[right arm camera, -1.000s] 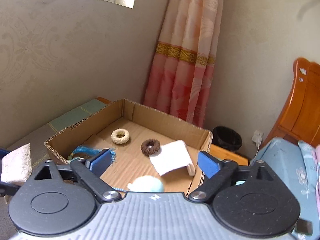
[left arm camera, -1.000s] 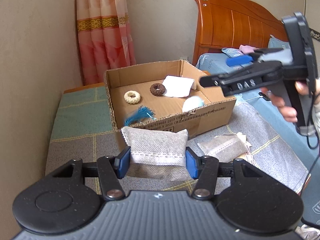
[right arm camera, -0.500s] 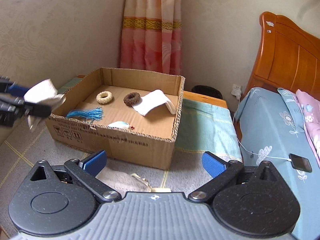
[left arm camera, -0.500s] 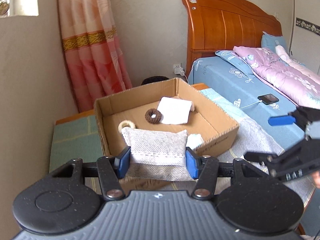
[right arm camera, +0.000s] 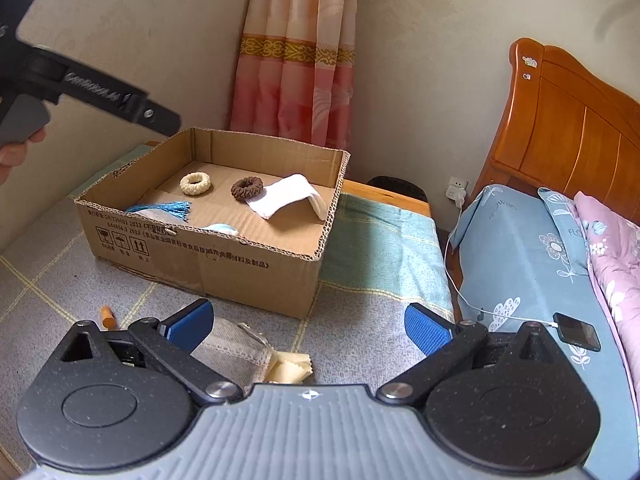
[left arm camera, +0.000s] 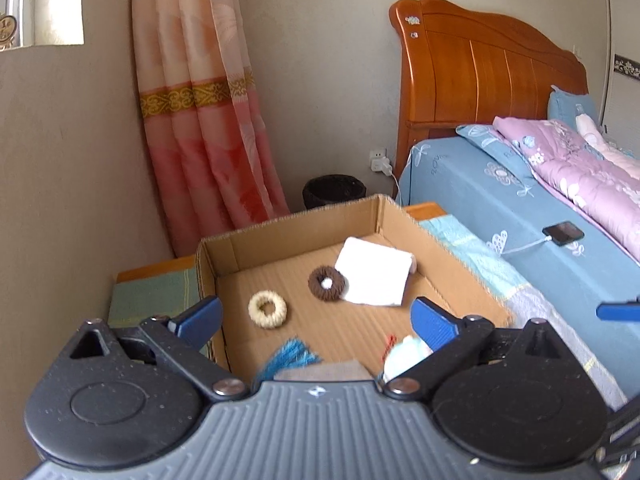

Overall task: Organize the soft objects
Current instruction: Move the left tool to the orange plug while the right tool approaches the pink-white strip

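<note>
While the left gripper [left arm camera: 316, 316] hovers above the near end of the cardboard box [right arm camera: 224, 248], we find its blue pads spread wide with nothing between them. A grey fabric pouch [left arm camera: 324, 370] lies directly below it on the box floor, beside the blue tassel [left arm camera: 290, 356] and a pale blue soft item [left arm camera: 404, 354]. Further in sit a cream knitted ring [left arm camera: 267, 310], a brown knitted ring [left arm camera: 326, 283] and a folded white cloth [left arm camera: 374, 272] (the brown ring touches the cloth's edge).

We judge the deposit step for that pouch complete. The right gripper [right arm camera: 308, 322] is likewise fully open and holds nothing; it is lowered over the grey mat in front of the box, where a second grey fabric pouch [right arm camera: 232, 350] and a pale yellow cloth [right arm camera: 290, 370] remain outside.

The next move, in our assessment, calls for the right gripper to descend onto the second pouch, centre its pads on either side and close. A limp pouch may fold or slip, so a grip across the middle appears advisable. The small orange object [right arm camera: 107, 316] nearby cannot be identified.
</note>
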A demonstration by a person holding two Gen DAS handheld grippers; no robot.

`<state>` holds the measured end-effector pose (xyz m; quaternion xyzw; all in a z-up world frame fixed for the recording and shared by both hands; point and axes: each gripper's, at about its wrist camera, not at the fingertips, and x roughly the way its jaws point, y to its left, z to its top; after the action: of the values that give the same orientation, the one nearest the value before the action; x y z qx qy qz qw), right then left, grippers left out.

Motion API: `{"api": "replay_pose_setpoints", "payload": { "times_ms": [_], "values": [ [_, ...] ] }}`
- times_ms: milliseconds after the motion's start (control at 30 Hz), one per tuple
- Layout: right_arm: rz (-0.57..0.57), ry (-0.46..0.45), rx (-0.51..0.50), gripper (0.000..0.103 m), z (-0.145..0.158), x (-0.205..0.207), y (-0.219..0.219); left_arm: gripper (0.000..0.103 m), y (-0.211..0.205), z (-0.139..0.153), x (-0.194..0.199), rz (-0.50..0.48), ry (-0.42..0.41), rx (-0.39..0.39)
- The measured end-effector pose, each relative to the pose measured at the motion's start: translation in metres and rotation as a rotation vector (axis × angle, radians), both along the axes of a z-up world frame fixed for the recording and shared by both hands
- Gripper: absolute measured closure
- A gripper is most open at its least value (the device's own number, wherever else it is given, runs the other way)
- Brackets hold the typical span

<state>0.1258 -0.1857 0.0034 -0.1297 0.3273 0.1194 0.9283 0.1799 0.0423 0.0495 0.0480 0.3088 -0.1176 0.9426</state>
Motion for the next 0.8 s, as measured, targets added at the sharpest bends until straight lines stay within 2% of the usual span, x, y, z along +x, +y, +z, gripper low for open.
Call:
{"api": "replay_pose_setpoints", "payload": {
  "times_ms": [233,400,467,600,800],
  "values": [
    [-0.036,0.026,0.009,0.0,-0.009,-0.001,-0.011,0.003,0.008,-0.011,-0.044,0.042,0.024,0.005],
    [-0.062,0.069,0.019,0.0,-0.021,-0.005,-0.019,0.002,0.014,-0.022,-0.071,0.075,0.023,-0.041],
    [-0.071,0.091,0.023,0.0,-0.027,-0.008,-0.019,0.002,0.014,-0.028,-0.079,0.102,0.015,-0.033],
    [-0.073,0.136,0.023,0.0,-0.042,-0.011,-0.017,0.002,0.012,-0.045,-0.084,0.143,0.033,0.007],
    [-0.067,0.193,0.021,0.0,-0.061,-0.009,-0.008,0.002,0.013,-0.062,-0.086,0.133,0.092,-0.014]
  ]
}}
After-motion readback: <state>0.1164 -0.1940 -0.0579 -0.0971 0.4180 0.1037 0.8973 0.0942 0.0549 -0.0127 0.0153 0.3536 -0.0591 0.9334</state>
